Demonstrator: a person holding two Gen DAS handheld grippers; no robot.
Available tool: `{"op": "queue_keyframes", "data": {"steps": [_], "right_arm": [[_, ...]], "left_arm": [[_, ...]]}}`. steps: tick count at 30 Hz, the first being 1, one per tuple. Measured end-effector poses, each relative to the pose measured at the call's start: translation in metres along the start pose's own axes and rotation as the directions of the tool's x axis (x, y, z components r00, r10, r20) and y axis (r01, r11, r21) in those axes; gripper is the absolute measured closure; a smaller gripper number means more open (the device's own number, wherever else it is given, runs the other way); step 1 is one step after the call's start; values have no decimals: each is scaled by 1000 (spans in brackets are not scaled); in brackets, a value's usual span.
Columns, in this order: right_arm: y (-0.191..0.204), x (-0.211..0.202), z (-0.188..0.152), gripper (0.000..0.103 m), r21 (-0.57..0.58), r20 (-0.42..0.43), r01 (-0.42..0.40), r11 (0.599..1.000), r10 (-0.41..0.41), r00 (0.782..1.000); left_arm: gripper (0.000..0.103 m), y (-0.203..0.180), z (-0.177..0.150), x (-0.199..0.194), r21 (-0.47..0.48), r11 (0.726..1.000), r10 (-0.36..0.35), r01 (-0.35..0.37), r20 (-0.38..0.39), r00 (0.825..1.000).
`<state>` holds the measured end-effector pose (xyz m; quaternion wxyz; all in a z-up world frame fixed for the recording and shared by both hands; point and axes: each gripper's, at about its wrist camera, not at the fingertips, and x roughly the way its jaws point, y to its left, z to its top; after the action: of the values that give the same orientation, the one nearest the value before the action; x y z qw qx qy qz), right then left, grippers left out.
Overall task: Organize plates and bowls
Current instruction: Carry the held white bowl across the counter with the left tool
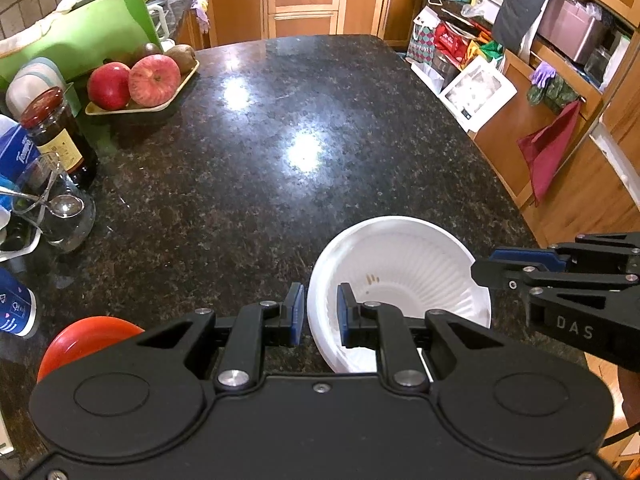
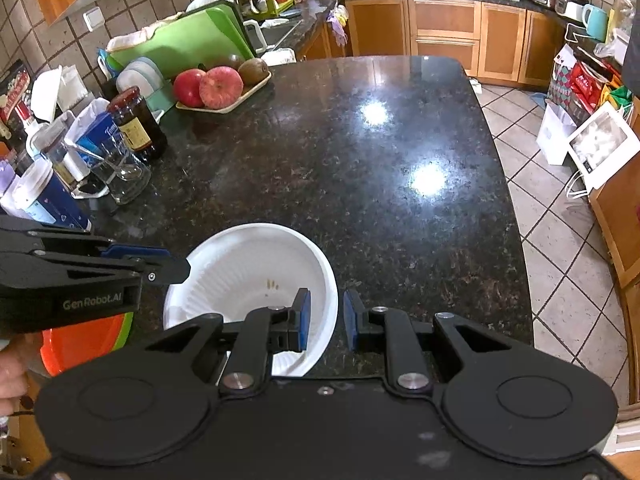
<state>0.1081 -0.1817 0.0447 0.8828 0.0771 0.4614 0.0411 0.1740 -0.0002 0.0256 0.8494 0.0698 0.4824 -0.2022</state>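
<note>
Both grippers are set around the white bowl (image 1: 404, 280), one on each side of it, so the step in hand looks like getting hold of the bowl to lift it.

In the left wrist view, the left gripper (image 1: 320, 314) sits low in the middle of the frame. Its jaws are apart, with the bowl's rim standing in the gap between the blue pads (image 1: 296, 312). One pad is inside the bowl and one is outside. The pads do not press on the rim yet.

In the right wrist view, the right gripper (image 2: 326, 320) is also low in the middle of the frame. Its jaws are apart too, and the other side of the rim runs between them with space on both sides.

The next move, I think, calls for both pairs of jaws to close on the rim at the same time, then lift straight up so the bowl does not tip.

The white bowl sits in the lower middle of both views, on the dark speckled counter (image 1: 280, 140). It is round and deep, with thin ridges running down its inside wall. A few small brown spots show near its bottom. It looks thin and light, so a hard squeeze might bend it.

An orange bowl (image 1: 86, 338) peeks out at the lower left, near the white one.
</note>
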Motion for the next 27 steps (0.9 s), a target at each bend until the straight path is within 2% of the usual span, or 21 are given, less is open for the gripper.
{"op": "queue_keyframes", "data": {"steps": [6,10,13,27], "right_arm": [[-3,-9,0,81,20,31,-23,1000,22,999],[-7,-12,-1,78,41,44,-40,998,38,998],[-10,-10,-2,74,53,42,-49,997,47,998],[-17,11,-6,74,54,-14,-93,994,94,995]], "left_arm": [[79,4,-3,-12,-16,999,29,-28,68,997],[79,6,-4,-17,-24,999,28,-26,86,996],[79,8,-5,-16,-39,999,29,-26,84,996],[79,3,-10,-4,-75,997,29,-25,52,998]]}}
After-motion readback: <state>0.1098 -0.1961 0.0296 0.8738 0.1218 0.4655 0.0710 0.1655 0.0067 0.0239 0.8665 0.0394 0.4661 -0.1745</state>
